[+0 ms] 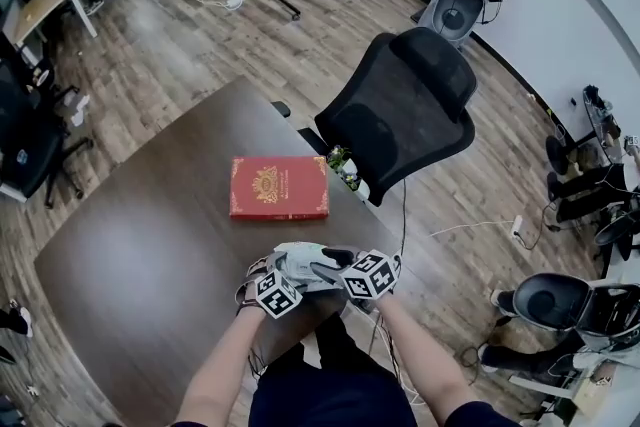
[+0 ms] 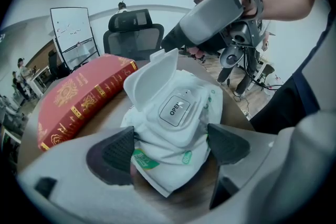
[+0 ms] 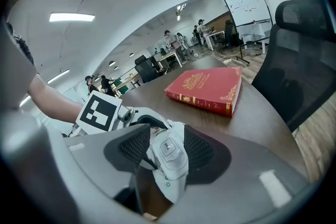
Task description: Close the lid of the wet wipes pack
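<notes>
**Left gripper clamps the wet wipes pack, whose lid stands open.**

The left gripper point(image 2: 169, 144) presses its pads on the near end of the wet wipes pack point(image 2: 176, 123) from both sides, at the near edge of the table point(image 1: 150, 245). The lid point(image 2: 152, 78) stands flipped up on the pack's far side, past the OPEN sticker point(image 2: 175, 108). The right gripper point(image 3: 164, 136), jaws close together, hangs just above and behind the lid's top edge. The pack shows in its narrow gap. A red book point(image 2: 79, 102) lies beyond both grippers.

Wipes pack point(image 2: 167, 136) — glossy plastic film
</notes>
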A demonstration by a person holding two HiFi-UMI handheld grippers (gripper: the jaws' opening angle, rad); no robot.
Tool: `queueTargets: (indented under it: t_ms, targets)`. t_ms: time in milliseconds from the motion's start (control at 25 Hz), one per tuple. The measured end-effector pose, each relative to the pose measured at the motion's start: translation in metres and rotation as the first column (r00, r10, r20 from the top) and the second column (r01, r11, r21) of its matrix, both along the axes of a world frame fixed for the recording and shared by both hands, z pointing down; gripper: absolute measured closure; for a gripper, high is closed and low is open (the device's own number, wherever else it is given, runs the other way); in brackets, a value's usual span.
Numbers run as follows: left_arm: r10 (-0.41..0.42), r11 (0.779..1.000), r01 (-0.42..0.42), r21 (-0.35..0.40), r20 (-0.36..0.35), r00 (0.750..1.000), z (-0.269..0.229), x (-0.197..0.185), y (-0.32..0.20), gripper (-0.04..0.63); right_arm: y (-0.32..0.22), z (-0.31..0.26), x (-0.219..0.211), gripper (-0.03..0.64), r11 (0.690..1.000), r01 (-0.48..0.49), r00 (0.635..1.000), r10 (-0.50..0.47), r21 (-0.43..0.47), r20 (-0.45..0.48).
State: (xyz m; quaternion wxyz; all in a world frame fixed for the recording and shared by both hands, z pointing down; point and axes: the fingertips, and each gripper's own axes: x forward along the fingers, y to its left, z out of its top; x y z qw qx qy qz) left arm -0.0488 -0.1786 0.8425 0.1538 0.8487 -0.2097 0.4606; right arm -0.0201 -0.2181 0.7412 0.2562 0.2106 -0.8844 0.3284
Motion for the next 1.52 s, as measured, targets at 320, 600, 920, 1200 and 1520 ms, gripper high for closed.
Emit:
queueTargets:
  t_ms: [320, 600, 920, 1200, 1520]
  targets:
    - [-0.003, 1.000, 0.003, -0.004, 0.012, 1.000, 0.000, 0.001, 0.000, 0.155, 0.023, 0.022, 0.001, 0.399, 0.989, -0.049, 0.998, 0.043, -0.137, -0.049]
    - [-0.004, 1.000, 0.004, -0.004, 0.013, 1.000, 0.000, 0.001, 0.000, 0.155, 0.018, 0.042, 0.016, 0.393, 0.976, -0.145, 0.983, 0.124, -0.161, -0.132]
    - [-0.005, 1.000, 0.005, -0.001, 0.013, 1.000, 0.000, 0.001, 0.001, 0.155, 0.012, 0.054, 0.008, 0.382, 0.992, -0.112, 0.962, 0.093, -0.061, -0.256]
    - [-0.003, 1.000, 0.003, 0.002, 0.005, 1.000, -0.002, 0.001, 0.001, 0.153, 0.015, 0.069, 0.001, 0.305, 0.999, -0.020, 0.923, 0.031, 0.034, -0.383]
    - [-0.002, 1.000, 0.002, 0.012, -0.013, 1.000, -0.003, 0.001, 0.000, 0.152, 0.015, 0.074, 0.001, 0.291, 0.997, 0.017, 0.897, 0.019, 0.077, -0.441]
